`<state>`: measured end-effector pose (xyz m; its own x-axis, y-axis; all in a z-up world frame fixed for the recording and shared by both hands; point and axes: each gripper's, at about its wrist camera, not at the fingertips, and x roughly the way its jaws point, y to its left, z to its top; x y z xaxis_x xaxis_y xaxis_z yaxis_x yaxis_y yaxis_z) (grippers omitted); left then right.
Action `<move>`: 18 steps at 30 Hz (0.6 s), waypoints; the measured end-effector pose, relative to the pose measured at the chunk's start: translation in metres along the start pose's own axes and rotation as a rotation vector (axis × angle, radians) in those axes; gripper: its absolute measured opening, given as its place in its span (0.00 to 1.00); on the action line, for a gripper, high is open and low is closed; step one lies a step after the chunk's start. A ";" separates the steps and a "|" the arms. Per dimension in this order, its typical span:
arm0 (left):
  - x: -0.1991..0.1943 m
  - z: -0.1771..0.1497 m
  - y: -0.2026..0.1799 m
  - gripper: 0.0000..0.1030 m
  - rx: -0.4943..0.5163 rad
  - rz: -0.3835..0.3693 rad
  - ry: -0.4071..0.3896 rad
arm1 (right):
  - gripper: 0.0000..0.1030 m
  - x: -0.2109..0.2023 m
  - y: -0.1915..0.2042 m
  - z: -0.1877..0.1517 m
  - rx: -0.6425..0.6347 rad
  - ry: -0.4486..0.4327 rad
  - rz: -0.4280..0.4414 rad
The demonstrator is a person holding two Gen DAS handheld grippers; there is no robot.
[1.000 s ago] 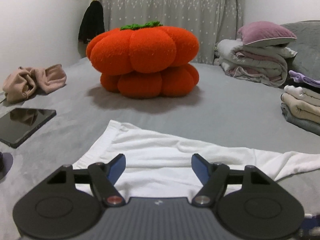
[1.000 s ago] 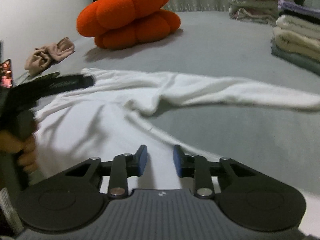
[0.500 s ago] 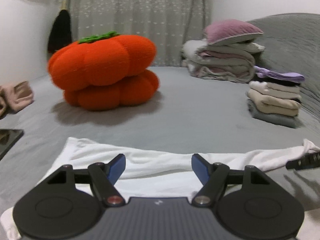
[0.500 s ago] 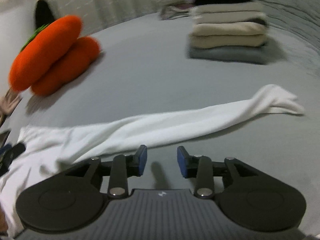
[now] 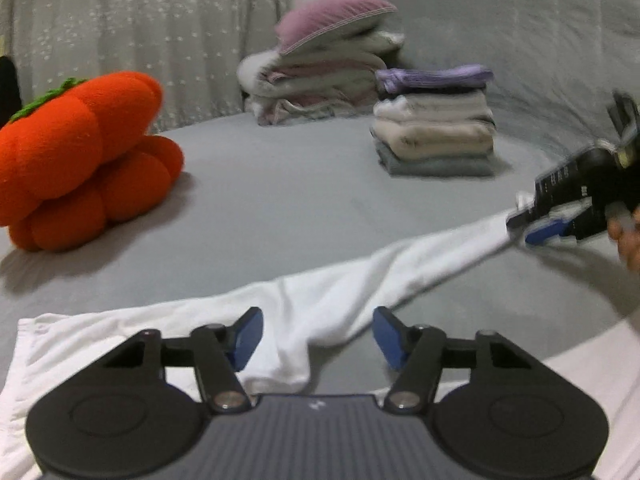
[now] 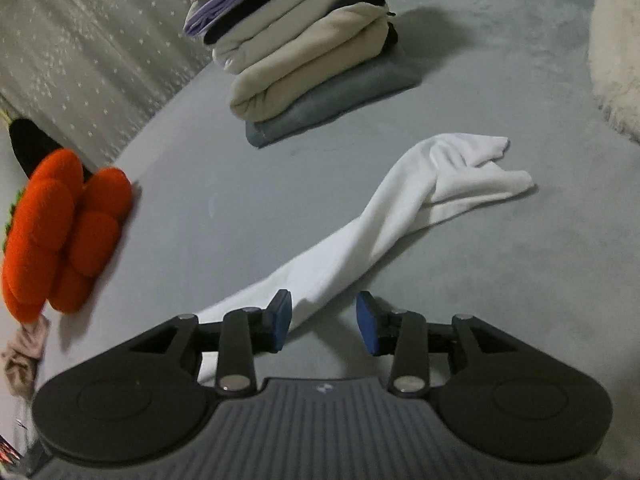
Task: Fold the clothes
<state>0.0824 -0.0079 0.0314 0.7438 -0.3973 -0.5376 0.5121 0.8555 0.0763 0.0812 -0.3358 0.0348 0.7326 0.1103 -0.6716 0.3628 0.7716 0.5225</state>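
We see an orange pumpkin-shaped cushion [image 5: 80, 156] with a green top sitting near the left edge of the grey bed [image 5: 280, 200]. At the far edge, against the spotted curtain [image 5: 140, 32], a bundle of bedding [image 5: 312, 84] carries a mauve pillow [image 5: 332, 16]. A crumpled beige cloth [image 6: 24, 356] lies near the left edge.

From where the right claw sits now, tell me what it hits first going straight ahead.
Most likely the white sleeve, which runs out from between the closing pads of the right claw. They are not gripping it yet. Depth is unclear; the grey bedcover lies just beneath.
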 end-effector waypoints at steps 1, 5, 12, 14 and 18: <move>0.003 -0.001 0.000 0.48 0.000 0.001 0.011 | 0.29 0.001 -0.001 0.002 0.004 -0.002 0.007; 0.019 -0.005 0.005 0.20 -0.031 0.021 0.056 | 0.06 0.004 -0.009 0.012 0.036 -0.002 0.034; 0.020 -0.004 0.025 0.03 -0.207 0.021 -0.014 | 0.03 -0.008 -0.004 0.037 0.014 -0.103 0.113; 0.016 -0.003 0.030 0.03 -0.260 0.011 -0.044 | 0.03 -0.013 0.000 0.043 -0.003 -0.133 0.127; 0.008 0.001 0.034 0.03 -0.306 -0.007 -0.076 | 0.03 -0.022 0.005 0.049 -0.030 -0.146 0.128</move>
<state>0.1063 0.0175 0.0300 0.7763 -0.4173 -0.4723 0.3728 0.9083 -0.1899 0.0951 -0.3650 0.0785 0.8481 0.1186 -0.5164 0.2455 0.7756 0.5815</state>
